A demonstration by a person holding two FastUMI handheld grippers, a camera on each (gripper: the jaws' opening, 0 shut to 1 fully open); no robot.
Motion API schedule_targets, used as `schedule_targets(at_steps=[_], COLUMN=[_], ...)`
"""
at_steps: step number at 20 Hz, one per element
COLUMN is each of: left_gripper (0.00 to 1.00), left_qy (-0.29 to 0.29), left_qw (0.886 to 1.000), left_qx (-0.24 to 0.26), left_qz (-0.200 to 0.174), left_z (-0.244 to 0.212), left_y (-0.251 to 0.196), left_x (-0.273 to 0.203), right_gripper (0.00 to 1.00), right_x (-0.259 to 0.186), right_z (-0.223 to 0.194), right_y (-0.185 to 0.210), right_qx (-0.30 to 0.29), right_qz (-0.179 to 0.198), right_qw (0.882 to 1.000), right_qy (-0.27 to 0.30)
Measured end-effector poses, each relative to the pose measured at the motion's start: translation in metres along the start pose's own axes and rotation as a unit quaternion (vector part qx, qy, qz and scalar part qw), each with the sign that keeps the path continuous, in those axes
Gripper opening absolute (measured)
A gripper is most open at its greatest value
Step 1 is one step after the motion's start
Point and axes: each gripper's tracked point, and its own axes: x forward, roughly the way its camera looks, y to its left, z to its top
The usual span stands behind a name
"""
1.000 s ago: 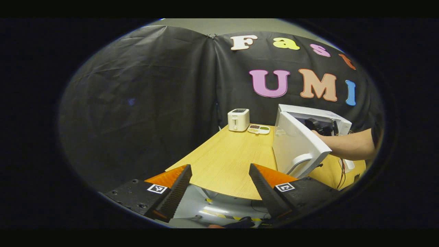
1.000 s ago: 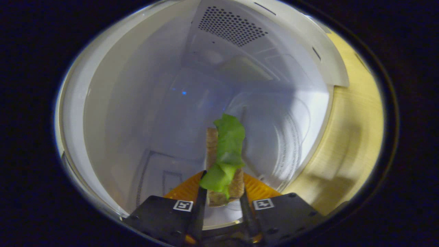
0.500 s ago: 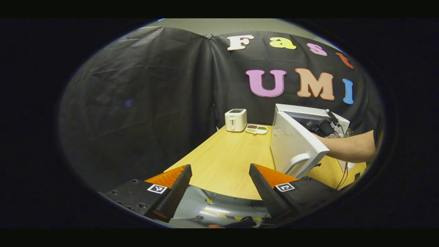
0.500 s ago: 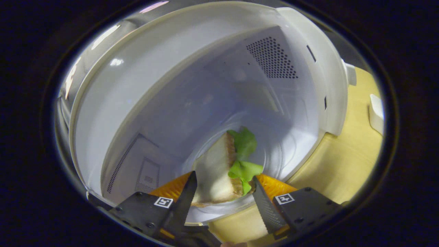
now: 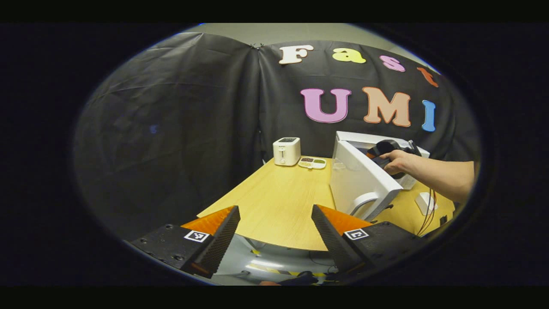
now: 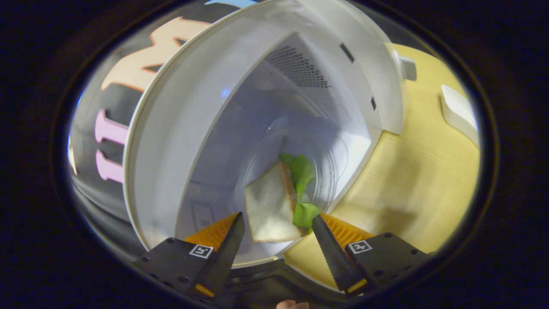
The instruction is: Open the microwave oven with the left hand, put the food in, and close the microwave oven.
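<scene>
In the right gripper view a sandwich (image 6: 272,206) of bread and green lettuce lies on the glass turntable inside the white microwave oven (image 6: 180,111). My right gripper (image 6: 278,223) is open just outside the cavity, its fingers apart from the sandwich. The left gripper view shows the microwave oven (image 5: 377,143) at the table's right with its door (image 5: 358,178) swung wide open. A hand (image 5: 399,161) holds the right gripper at the oven's mouth. My left gripper (image 5: 274,216) hangs open and empty off the table's near edge, left of the door.
A wooden table (image 5: 283,201) carries a small white toaster (image 5: 286,151) and a flat tray (image 5: 313,162) at the back. A white block (image 5: 424,201) lies on the table right of the oven, with cables nearby. The floor shows below the table edge.
The right gripper opened and let go of the sandwich, which now lies on the turntable. It then drew back out of the oven. The left gripper barely shifted.
</scene>
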Motion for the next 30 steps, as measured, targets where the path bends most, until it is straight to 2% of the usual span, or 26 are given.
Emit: schedule_targets(at_steps=[1,2,4,5,6,7,8,10,13,18,19,21,22,23,24,25,26,27,28,30], left_gripper=[0.99,0.99,0.98,0.98,0.95,0.98,0.95,0.96,1.00,0.99,0.99,0.99,0.99,0.98,0.98,1.00,0.99,0.99,0.98,0.99], left_qy=[-0.003,-0.007,-0.011,-0.012,-0.013,-0.014,-0.016,-0.023,-0.028,-0.021,-0.018,-0.014,-0.013,-0.012,-0.011,-0.009,-0.007,-0.007,-0.006,-0.004], left_qw=[1.000,1.000,1.000,1.000,1.000,1.000,0.999,0.999,0.999,0.998,0.998,0.998,0.998,0.998,0.997,0.997,0.997,0.996,0.996,0.995], left_qx=[0.001,0.002,-0.001,-0.005,-0.007,-0.005,-0.001,0.007,0.011,-0.002,-0.001,0.003,0.004,0.006,0.008,0.011,0.014,0.017,0.021,0.027], left_qz=[-0.003,-0.006,-0.011,-0.015,-0.020,-0.025,-0.028,-0.034,-0.041,-0.054,-0.056,-0.060,-0.063,-0.068,-0.073,-0.077,-0.082,-0.086,-0.090,-0.096], left_z=[0.001,0.002,0.003,0.002,0.001,0.000,0.000,0.002,0.002,-0.007,-0.010,-0.011,-0.012,-0.011,-0.011,-0.012,-0.013,-0.011,-0.012,-0.013], left_y=[-0.002,-0.003,-0.005,-0.007,-0.009,-0.011,-0.012,-0.012,-0.011,-0.016,-0.018,-0.020,-0.021,-0.024,-0.026,-0.028,-0.030,-0.032,-0.035,-0.039], left_x=[0.000,0.000,0.001,0.001,0.002,0.004,0.005,0.012,0.023,0.038,0.042,0.048,0.051,0.054,0.056,0.059,0.062,0.064,0.067,0.070], right_gripper=[0.98,0.86,0.87,0.97,0.98,0.97,0.97,0.97,0.97,0.98,0.87,0.86,0.97,0.97,0.87,0.87,0.86,0.97,0.86,0.86], right_x=[-0.003,-0.008,-0.025,-0.035,-0.044,-0.055,-0.066,-0.093,-0.130,-0.178,-0.186,-0.203,-0.211,-0.219,-0.228,-0.239,-0.253,-0.265,-0.281,-0.323], right_z=[0.004,0.006,0.010,0.014,0.016,0.018,0.019,0.021,0.028,0.042,0.046,0.062,0.068,0.073,0.080,0.091,0.107,0.117,0.129,0.146], right_y=[-0.002,-0.001,0.001,0.000,-0.001,-0.003,-0.006,-0.015,-0.045,-0.091,-0.098,-0.107,-0.106,-0.104,-0.100,-0.093,-0.081,-0.068,-0.049,-0.018], right_qx=[-0.001,-0.002,-0.002,-0.003,-0.005,-0.006,-0.009,-0.019,-0.066,-0.120,-0.136,-0.183,-0.210,-0.238,-0.265,-0.302,-0.349,-0.387,-0.428,-0.495], right_qz=[-0.001,0.003,0.015,0.019,0.022,0.028,0.033,0.045,0.044,0.054,0.055,0.066,0.076,0.086,0.096,0.107,0.117,0.132,0.149,0.172], right_qw=[1.000,1.000,1.000,1.000,1.000,0.999,0.999,0.998,0.996,0.989,0.988,0.980,0.975,0.968,0.959,0.946,0.925,0.904,0.874,0.809], right_qy=[0.002,0.004,0.011,0.012,0.016,0.021,0.030,0.043,0.048,0.061,0.056,0.030,0.018,0.005,-0.013,-0.043,-0.089,-0.127,-0.175,-0.266])
